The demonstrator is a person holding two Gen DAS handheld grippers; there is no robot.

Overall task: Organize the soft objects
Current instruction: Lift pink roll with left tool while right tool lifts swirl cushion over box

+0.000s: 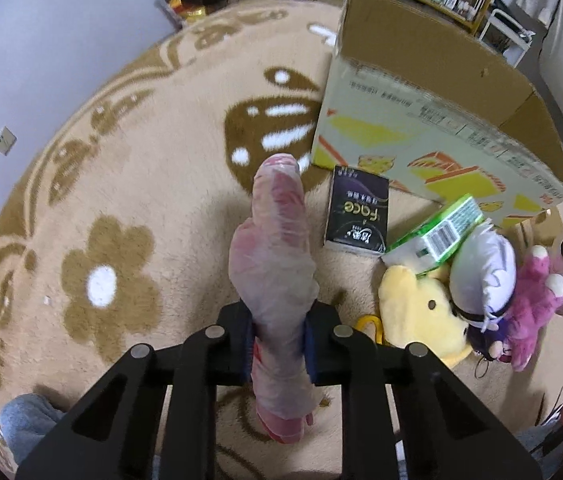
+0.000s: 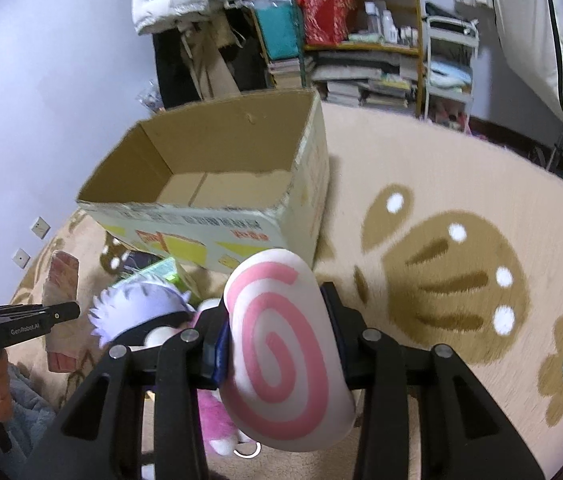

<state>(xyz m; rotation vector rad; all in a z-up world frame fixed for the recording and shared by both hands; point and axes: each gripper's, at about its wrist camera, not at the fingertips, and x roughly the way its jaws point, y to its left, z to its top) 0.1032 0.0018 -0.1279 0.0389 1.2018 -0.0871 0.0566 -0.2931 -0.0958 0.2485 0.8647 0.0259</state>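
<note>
Now the left gripper point(image 1: 277, 340) squeezed a wrapped pink toy point(image 1: 277, 264), the right gripper point(image 2: 277, 344) squeezed a swirl cushion point(image 2: 281, 356), so both needed lifting over the box point(image 2: 185, 200) before letting go.

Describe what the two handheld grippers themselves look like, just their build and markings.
Both the left gripper and the right gripper are matte black, angular linkage frames with triangular cut-outs and silver round pivot pins. Their fingers carry dark blue pads. From the right wrist view, the left unit's side reads "GenRobot.AI" in white lettering.
</note>
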